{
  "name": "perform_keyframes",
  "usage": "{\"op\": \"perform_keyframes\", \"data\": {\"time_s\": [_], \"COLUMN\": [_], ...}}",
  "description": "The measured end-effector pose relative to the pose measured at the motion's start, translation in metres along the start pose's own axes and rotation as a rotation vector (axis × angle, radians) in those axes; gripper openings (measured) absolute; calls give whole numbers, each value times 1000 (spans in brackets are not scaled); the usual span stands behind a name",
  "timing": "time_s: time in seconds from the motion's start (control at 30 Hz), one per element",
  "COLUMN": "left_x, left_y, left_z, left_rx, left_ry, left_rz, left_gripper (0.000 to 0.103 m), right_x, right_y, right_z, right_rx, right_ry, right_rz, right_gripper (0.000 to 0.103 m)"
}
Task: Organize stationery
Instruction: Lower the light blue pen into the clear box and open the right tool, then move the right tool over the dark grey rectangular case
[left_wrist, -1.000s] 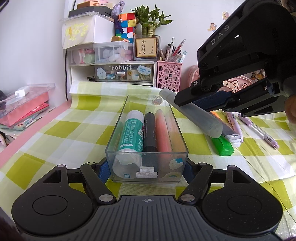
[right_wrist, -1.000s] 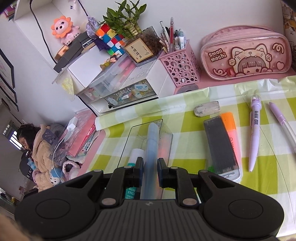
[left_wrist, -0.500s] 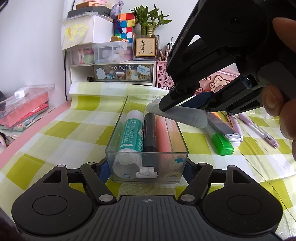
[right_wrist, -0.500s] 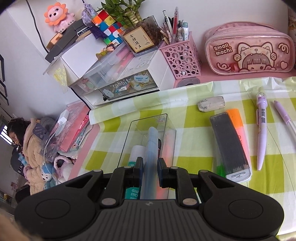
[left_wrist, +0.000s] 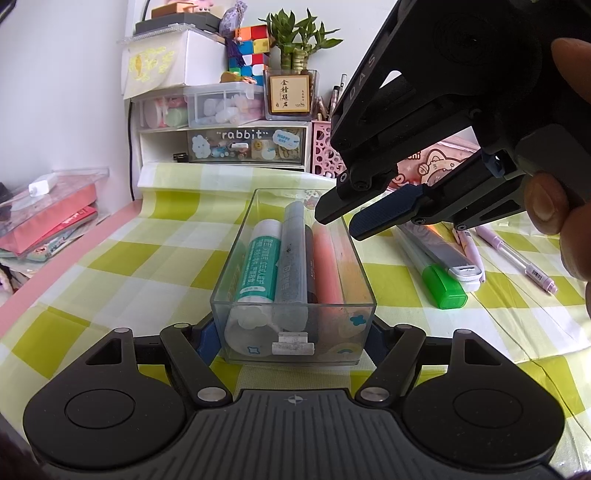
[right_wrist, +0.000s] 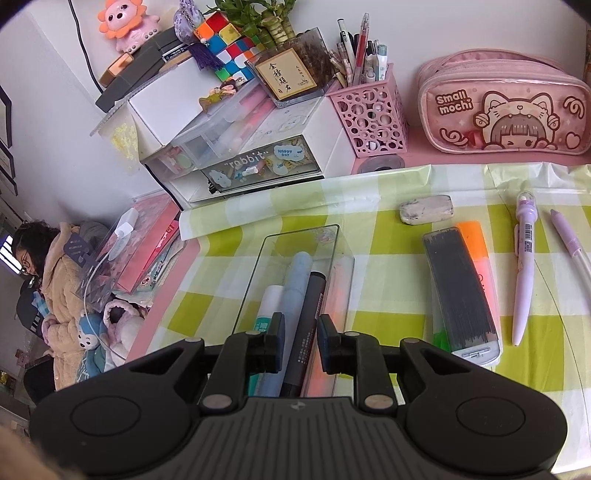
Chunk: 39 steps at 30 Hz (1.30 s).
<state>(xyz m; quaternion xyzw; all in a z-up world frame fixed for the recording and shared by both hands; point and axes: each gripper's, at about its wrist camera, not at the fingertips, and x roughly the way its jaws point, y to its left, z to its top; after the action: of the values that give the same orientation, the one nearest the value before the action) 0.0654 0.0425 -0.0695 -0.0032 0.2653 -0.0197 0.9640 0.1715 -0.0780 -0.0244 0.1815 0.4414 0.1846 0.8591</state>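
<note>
My left gripper (left_wrist: 293, 336) is shut on the near end of the clear box (left_wrist: 364, 280), one finger on each side wall. In the box lie a green glue stick (left_wrist: 258, 266), a frosted grey tube (left_wrist: 291, 258), a black marker (left_wrist: 309, 266) and a pink highlighter (left_wrist: 327, 266). My right gripper (left_wrist: 341, 225) hovers just above the box's far right, held by a hand. Its jaws are opening and nothing is between them. In the right wrist view the right gripper (right_wrist: 301, 326) looks down on the tube (right_wrist: 295, 280) and the marker (right_wrist: 308, 325) in the box (right_wrist: 295, 230).
On the checked cloth right of the box lie a lead case (right_wrist: 460, 291), an orange highlighter (right_wrist: 474, 243), a green cap (left_wrist: 443, 284), an eraser (right_wrist: 426, 208) and two purple pens (right_wrist: 524, 273). A drawer unit (right_wrist: 258, 162), pink pen holder (right_wrist: 369, 110) and pencil case (right_wrist: 506, 114) line the back.
The right gripper carried the frosted tube leftward over the box, lowered it in beside the glue stick and let go. The left gripper and the box stayed put.
</note>
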Motion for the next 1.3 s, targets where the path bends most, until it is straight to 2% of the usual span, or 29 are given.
{"op": "perform_keyframes", "data": {"time_s": [0.37,0.43,0.53,0.57,0.63,0.67,0.8,1.17,1.3], "left_x": [1,-1,-5,-4,2,3,3,3,3], "left_y": [-1,-7,-30,-29,-3,7,-2,-1,-2], "left_z": [0,-1,-10,-9,1,4,0,0,-1], "left_rx": [10,43,220,214,43,-1,36,34,34], "left_ry": [1,-10,-79,-74,16,27,3,3,5], "left_rz": [6,32,131,124,12,-26,21,17,16], "left_gripper": [72,72,72,72,72,72,72,72,72], "right_x": [-10,-11,-11,-10,-10,-11,-13,-19,-29], "right_y": [-24,-26,-28,-29,-31,-32,-37,-49,-66], "right_z": [0,0,-1,-1,-2,-2,0,2,8], "right_rx": [64,68,69,70,72,75,87,96,128], "right_ry": [-33,-38,-39,-39,-38,-41,-52,-67,-98], "right_rz": [11,13,15,16,16,17,14,-5,-48], "right_gripper": [15,15,15,15,15,15,15,15,15]}}
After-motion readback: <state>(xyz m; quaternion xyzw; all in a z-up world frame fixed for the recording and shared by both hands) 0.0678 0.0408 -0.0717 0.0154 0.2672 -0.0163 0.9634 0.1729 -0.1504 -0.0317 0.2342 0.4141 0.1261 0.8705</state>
